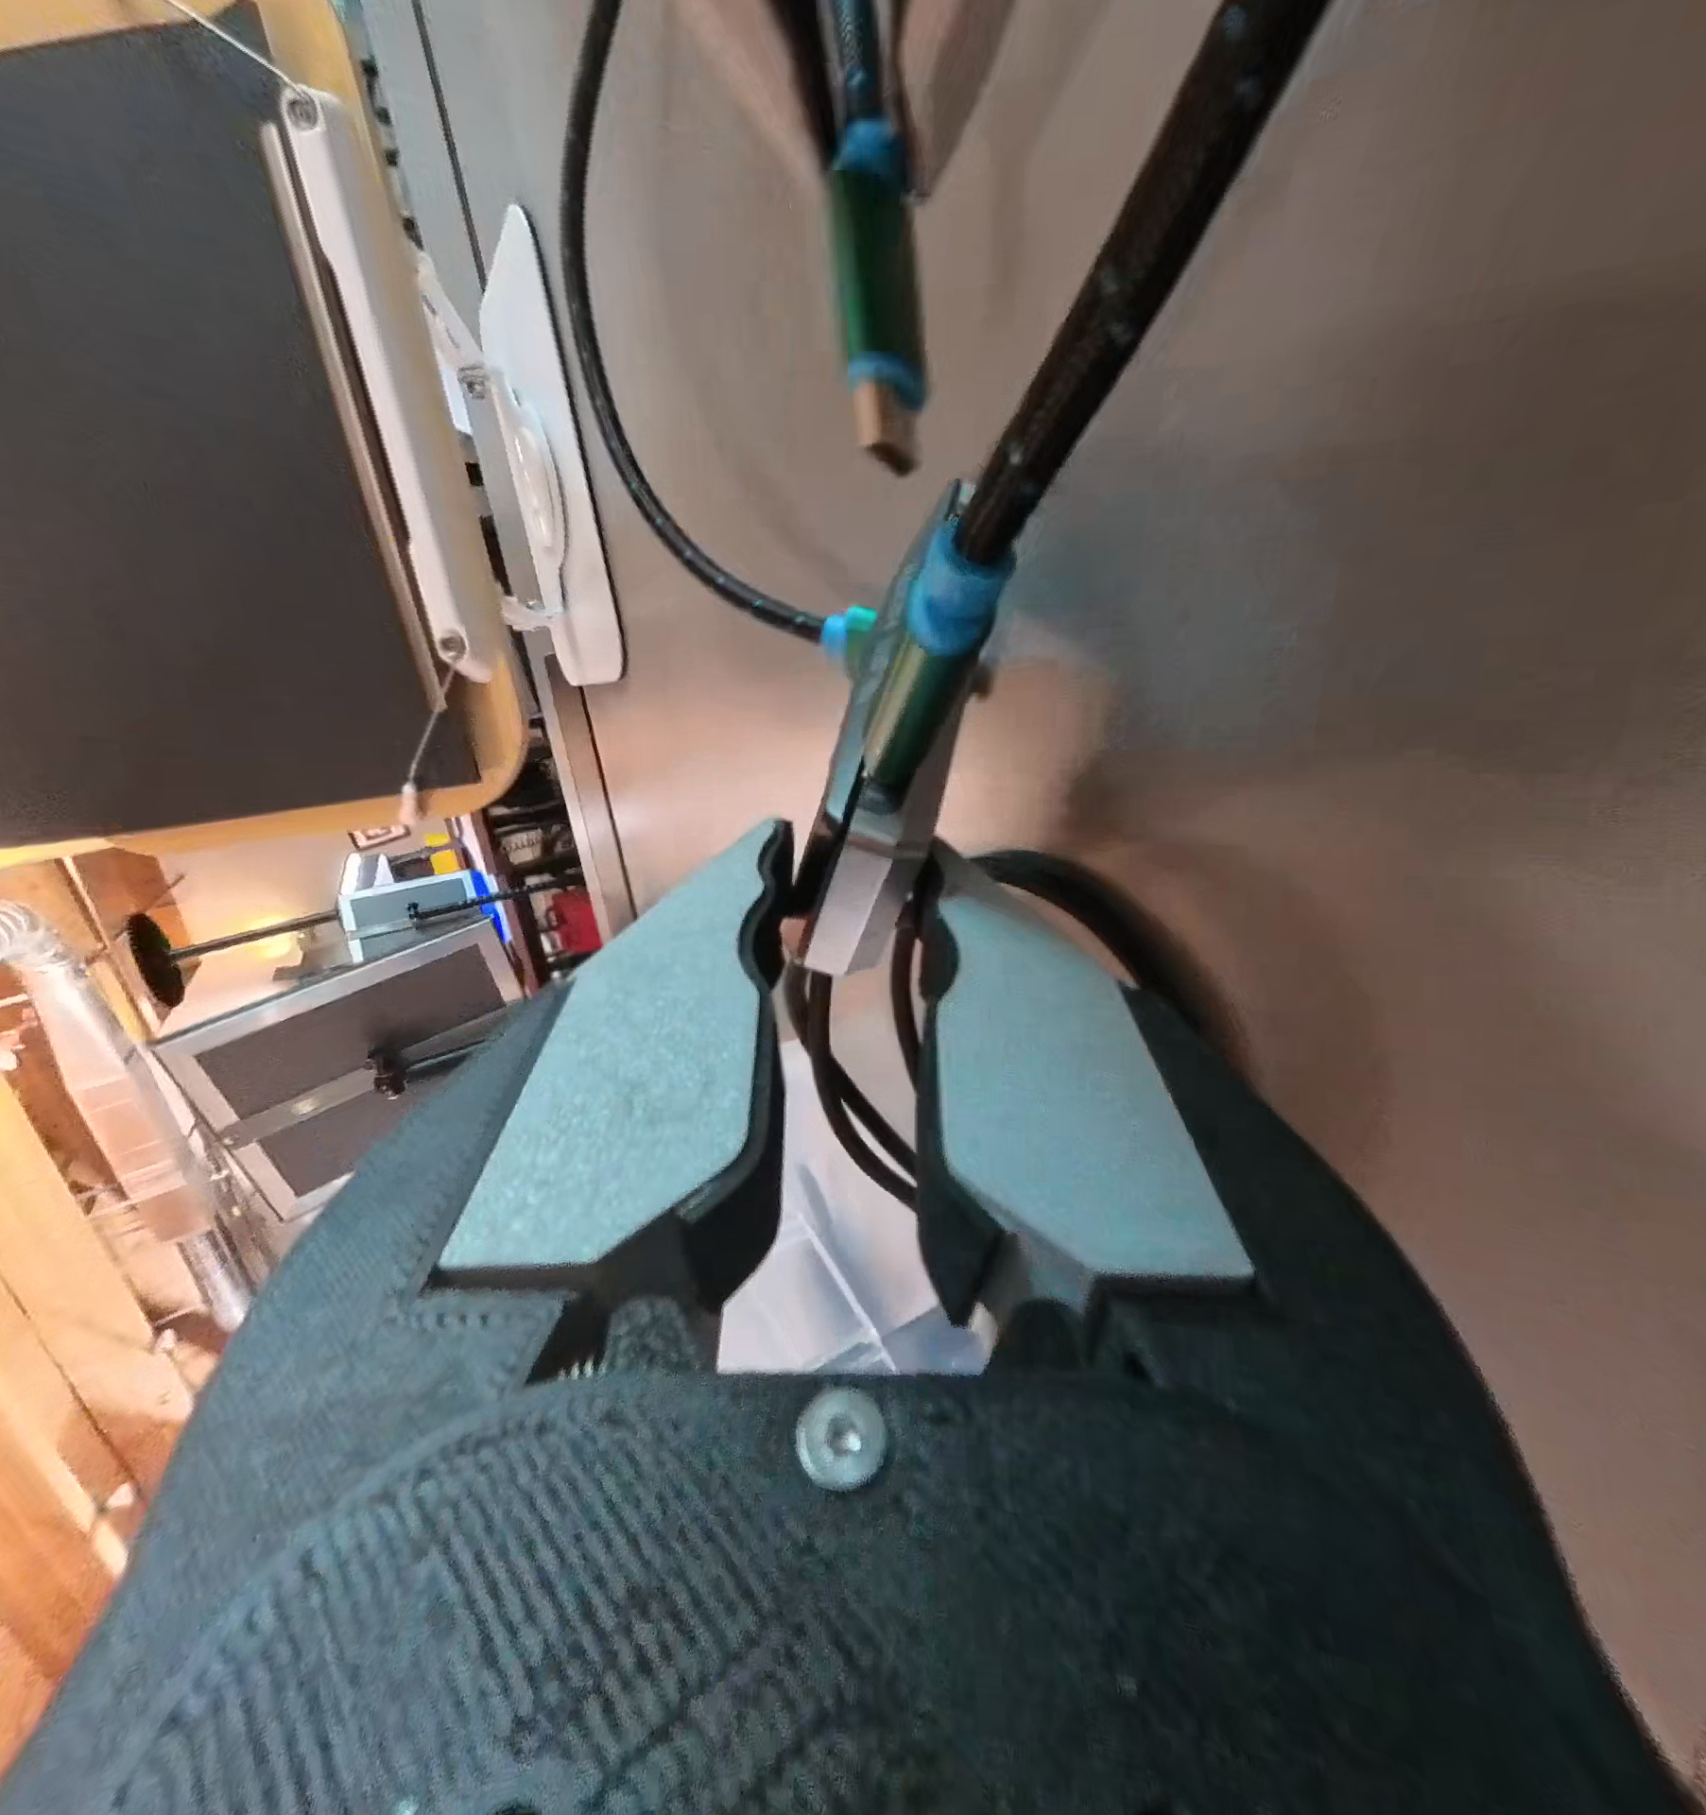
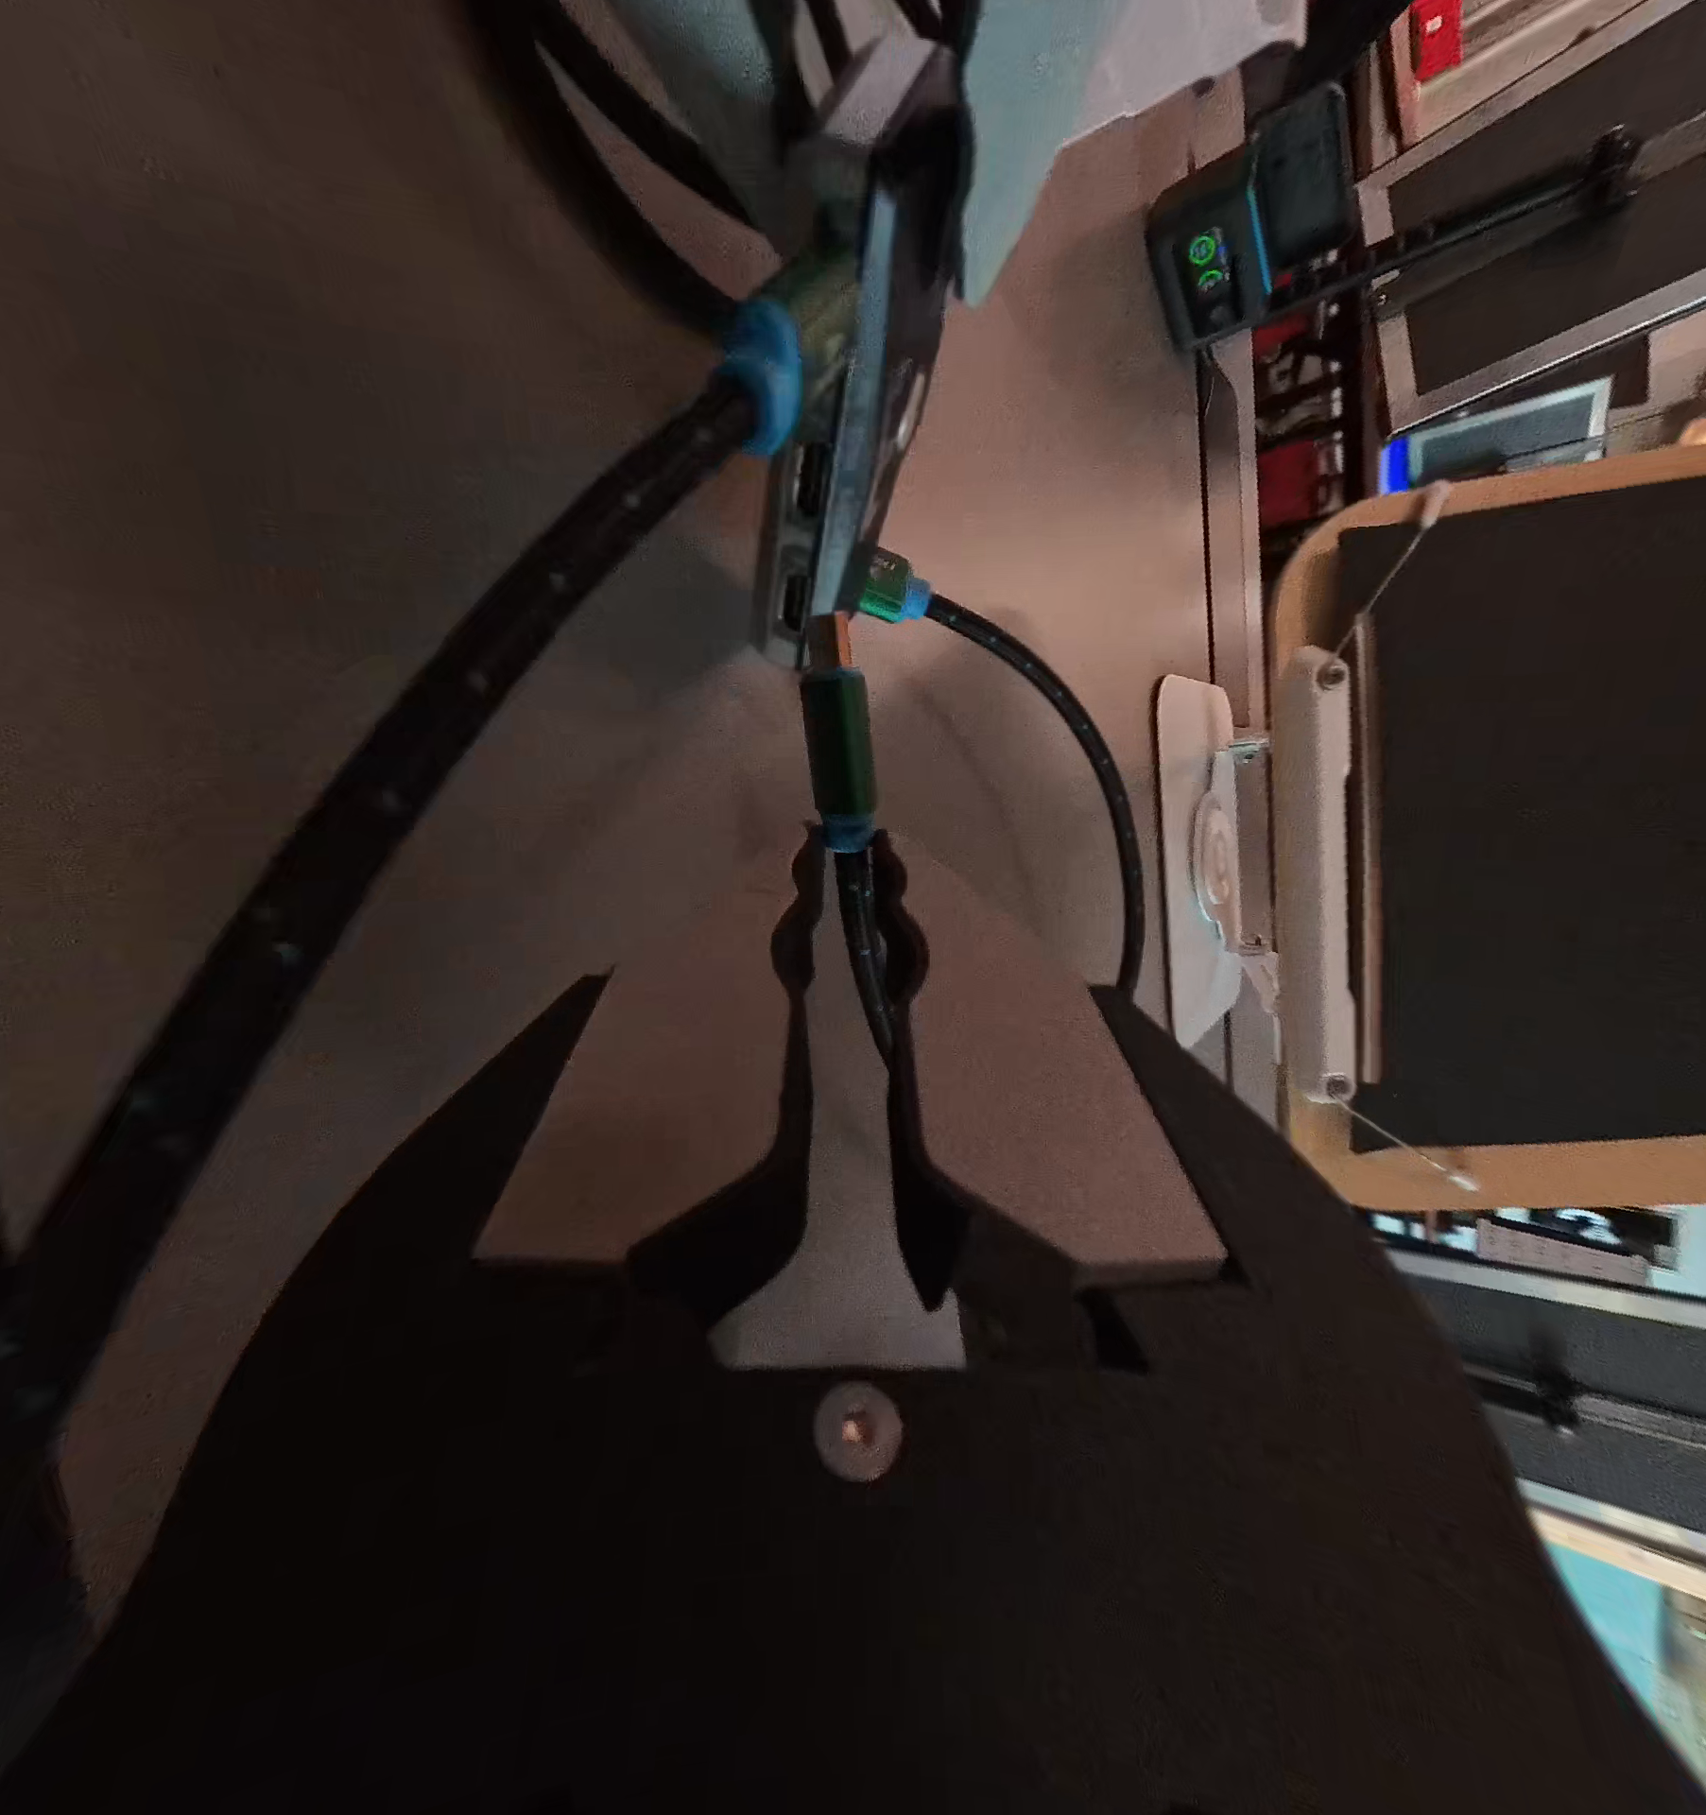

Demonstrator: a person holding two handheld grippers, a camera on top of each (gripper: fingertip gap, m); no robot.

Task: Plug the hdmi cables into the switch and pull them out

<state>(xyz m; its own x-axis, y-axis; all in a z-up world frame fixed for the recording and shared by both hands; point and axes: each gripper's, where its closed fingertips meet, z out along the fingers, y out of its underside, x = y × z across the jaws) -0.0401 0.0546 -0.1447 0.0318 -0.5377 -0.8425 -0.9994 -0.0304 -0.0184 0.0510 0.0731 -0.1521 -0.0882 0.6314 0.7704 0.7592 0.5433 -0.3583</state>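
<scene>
- Left gripper (image 1: 854, 918): fingers clamped on one end of the grey metal switch (image 1: 878, 786), which is held up off the brown tabletop (image 1: 1418, 589).
- One thick braided cable (image 1: 1114, 255) sits plugged into the switch by its green plug (image 1: 912, 687) with blue collars.
- A thinner black cable (image 1: 623, 442) enters the switch on the opposite edge, with a green-and-blue connector (image 1: 847, 629).
- Right gripper (image 2: 849, 864): fingers closed on a thin cable (image 2: 863, 943) just behind its blue collar; the loose green plug (image 2: 837, 746) projects forward of the tips.
- Gold tip of that plug (image 2: 829, 638) is right at the corner of the switch (image 2: 854, 442), near two empty ports (image 2: 798, 540); whether it touches cannot be told.
- Background: a dark panel in a pale wood frame (image 2: 1556, 835), a white bracket (image 2: 1320, 884), and a small lit display device (image 2: 1222, 255).
</scene>
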